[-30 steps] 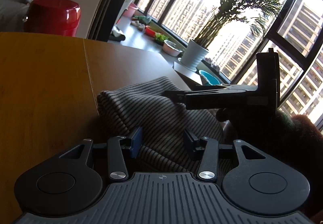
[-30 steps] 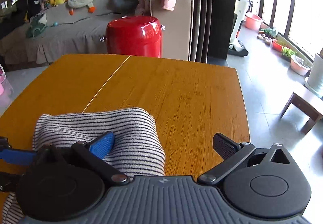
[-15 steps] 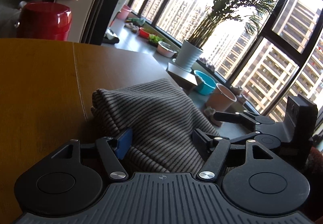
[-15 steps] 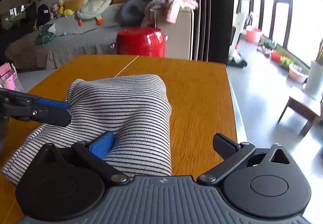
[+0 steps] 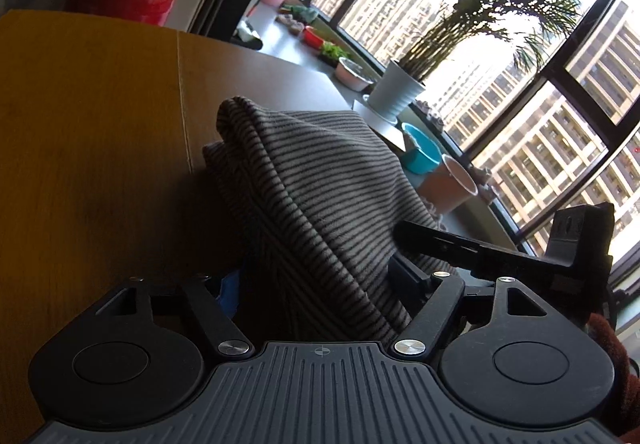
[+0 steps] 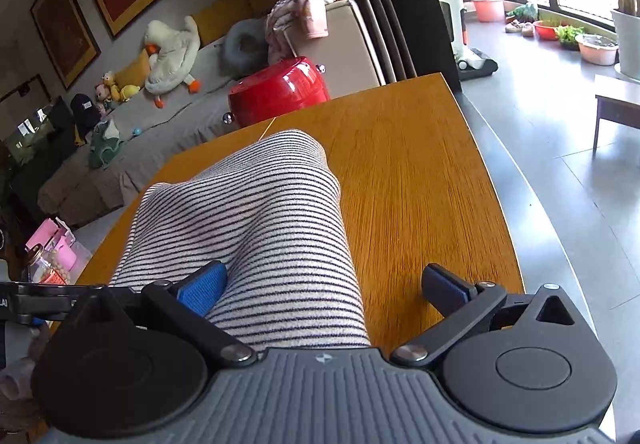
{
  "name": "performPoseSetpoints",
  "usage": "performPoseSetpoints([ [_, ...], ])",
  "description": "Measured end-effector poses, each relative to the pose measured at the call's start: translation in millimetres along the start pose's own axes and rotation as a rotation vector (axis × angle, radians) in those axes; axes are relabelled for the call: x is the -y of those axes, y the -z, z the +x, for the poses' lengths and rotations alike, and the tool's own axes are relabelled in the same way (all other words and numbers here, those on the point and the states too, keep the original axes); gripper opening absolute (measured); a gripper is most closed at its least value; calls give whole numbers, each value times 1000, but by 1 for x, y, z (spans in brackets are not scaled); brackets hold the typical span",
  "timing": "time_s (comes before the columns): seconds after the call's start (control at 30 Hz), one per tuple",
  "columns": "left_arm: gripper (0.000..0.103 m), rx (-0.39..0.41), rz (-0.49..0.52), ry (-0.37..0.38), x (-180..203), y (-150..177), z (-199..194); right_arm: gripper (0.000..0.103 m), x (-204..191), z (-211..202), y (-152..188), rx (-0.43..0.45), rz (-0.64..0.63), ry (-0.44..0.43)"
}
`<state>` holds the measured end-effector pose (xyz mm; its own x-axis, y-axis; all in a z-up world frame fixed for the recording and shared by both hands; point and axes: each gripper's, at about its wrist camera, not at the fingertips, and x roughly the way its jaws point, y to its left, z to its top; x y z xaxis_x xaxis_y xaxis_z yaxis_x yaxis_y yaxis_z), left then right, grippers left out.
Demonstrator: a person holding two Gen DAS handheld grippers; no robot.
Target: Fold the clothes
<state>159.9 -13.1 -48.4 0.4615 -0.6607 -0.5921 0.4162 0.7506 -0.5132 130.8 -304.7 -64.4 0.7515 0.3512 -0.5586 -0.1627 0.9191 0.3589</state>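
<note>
A folded striped garment (image 6: pixel 256 228) lies on the wooden table (image 6: pixel 420 180); in the left wrist view (image 5: pixel 316 196) it bulges up in a folded hump. My left gripper (image 5: pixel 316 284) is open, its fingers on either side of the near end of the garment. My right gripper (image 6: pixel 324 284) is open: the blue left pad (image 6: pixel 202 286) touches the cloth, the right finger (image 6: pixel 444 286) is over bare wood. The right gripper's body shows in the left wrist view (image 5: pixel 520 248), close beside the garment.
A red pot (image 6: pixel 280 92) stands beyond the table's far edge. A sofa with plush toys (image 6: pixel 172 52) is behind. Potted plant (image 5: pixel 396 92) and bowls sit by the windows. The table's right edge (image 6: pixel 492 180) drops to the floor.
Both grippers have tilted and lifted; the garment now bunches higher between them. The right gripper has come closer to the left one. Both stay open.
</note>
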Motion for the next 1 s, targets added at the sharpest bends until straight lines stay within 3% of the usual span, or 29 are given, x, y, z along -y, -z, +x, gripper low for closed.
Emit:
performPoseSetpoints([
  [0.13, 70, 1, 21, -10, 3, 0, 3, 103, -14, -13, -10, 69, -122, 31],
  [0.23, 68, 5, 16, -11, 0, 1, 3, 103, -21, -6, -17, 10, -153, -23],
  [0.3, 67, 12, 20, -18, -1, 3, 2, 97, -28, 7, -14, -48, -188, -35],
  [0.4, 66, 31, 21, -34, -5, 3, -4, 95, -40, 17, -13, -69, -158, -71],
  [0.77, 65, 149, 14, -237, -72, -20, -60, 95, -131, 101, -30, -86, -242, -146],
  [1.0, 65, 190, -42, -277, -120, -45, -77, 95, -169, 153, -49, -92, -272, -178],
])
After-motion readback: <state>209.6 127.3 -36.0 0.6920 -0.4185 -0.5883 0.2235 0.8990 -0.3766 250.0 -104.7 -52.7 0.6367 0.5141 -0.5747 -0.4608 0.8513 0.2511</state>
